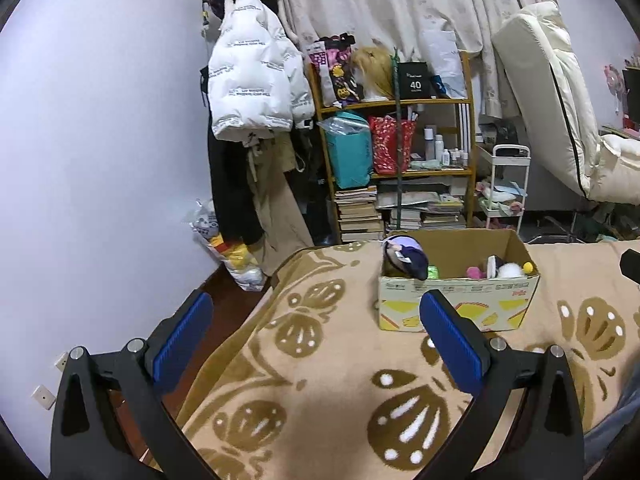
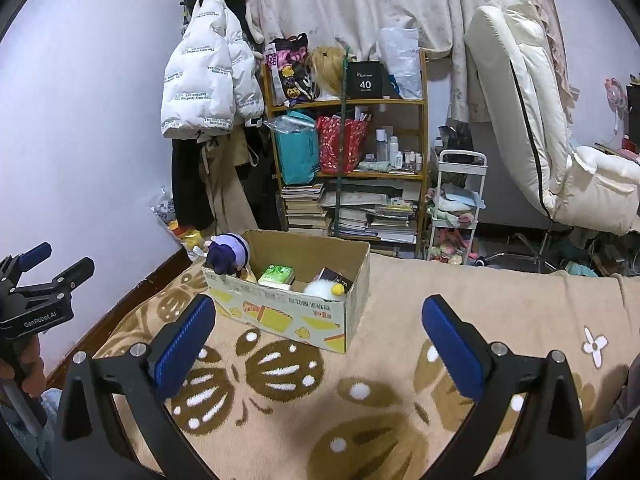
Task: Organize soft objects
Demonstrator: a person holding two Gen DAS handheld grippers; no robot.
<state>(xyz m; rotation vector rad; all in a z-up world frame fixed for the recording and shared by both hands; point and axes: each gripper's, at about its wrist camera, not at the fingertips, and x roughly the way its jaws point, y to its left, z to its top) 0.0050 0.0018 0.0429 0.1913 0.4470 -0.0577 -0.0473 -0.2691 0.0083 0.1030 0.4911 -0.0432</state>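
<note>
A cardboard box sits on the beige patterned blanket. Inside it lie a purple-haired plush doll, a green packet, a white fluffy toy with a yellow tip, and a pink soft thing. My left gripper is open, empty, above the blanket short of the box. My right gripper is open too, nothing between its blue pads, in front of the box. The left gripper also shows at the right wrist view's left edge, held by a hand.
Beyond the bed stand a wooden shelf full of bags, bottles and books, a white puffer jacket hanging on the wall, a white trolley, and a cream folded mattress. A plastic bag lies on the floor by the wall.
</note>
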